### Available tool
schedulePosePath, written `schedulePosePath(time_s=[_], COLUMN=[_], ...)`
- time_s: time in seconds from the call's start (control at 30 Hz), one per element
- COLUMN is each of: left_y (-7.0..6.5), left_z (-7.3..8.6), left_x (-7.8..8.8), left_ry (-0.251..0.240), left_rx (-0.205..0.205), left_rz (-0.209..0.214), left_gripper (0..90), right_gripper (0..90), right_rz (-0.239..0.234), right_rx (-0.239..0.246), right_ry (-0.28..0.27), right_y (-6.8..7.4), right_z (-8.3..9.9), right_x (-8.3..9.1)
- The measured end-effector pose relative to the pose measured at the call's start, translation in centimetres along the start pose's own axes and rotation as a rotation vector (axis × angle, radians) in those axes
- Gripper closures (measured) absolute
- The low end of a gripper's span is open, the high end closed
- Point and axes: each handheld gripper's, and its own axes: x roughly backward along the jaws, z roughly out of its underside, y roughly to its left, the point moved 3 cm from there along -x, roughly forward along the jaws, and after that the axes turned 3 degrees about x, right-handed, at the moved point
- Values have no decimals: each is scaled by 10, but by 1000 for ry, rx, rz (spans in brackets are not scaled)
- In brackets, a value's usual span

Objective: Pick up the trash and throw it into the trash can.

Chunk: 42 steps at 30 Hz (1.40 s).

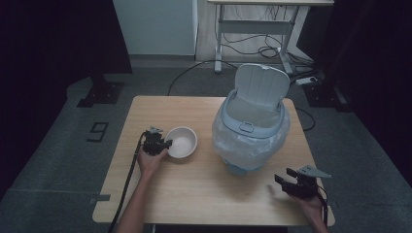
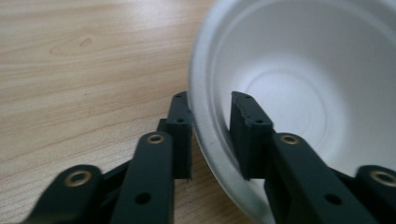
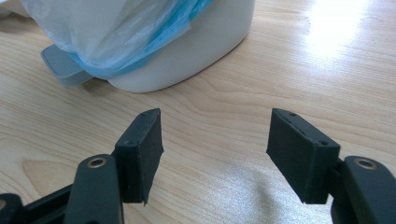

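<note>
My left gripper [image 2: 211,121] pinches the white bowl [image 1: 181,141] by its rim at nine o'clock of the bin [image 1: 250,127] (thin wall, may slip or tip); my right gripper [image 3: 215,156], wide open, empty, hovers over the surface [image 1: 204,187] at five o'clock.

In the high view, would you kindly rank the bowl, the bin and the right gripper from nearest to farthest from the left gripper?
1. Bowl: rim between the left gripper's jaws.
2. Bin: table's middle-right, lid open.
3. Right gripper: near right corner.
</note>
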Motion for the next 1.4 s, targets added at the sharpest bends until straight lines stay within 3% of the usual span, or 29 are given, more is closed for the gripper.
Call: schedulePosePath(time_s=[0.47, 0.87, 1.4], left_y=[-4, -12, -27], left_z=[-1, -2, -19], left_x=[26, 54, 101], left_ry=[-120, -194, -315], left_rx=[22, -25, -40], left_rz=[89, 120, 188], left_gripper=[826, 829, 829], right_gripper=[353, 354, 356], right_rz=[4, 1, -1], right_rx=[-6, -17, -23], right_ry=[-9, -5, -5], right_y=[-2, -3, -4], right_z=[-1, 0, 0], right_x=[2, 1, 1])
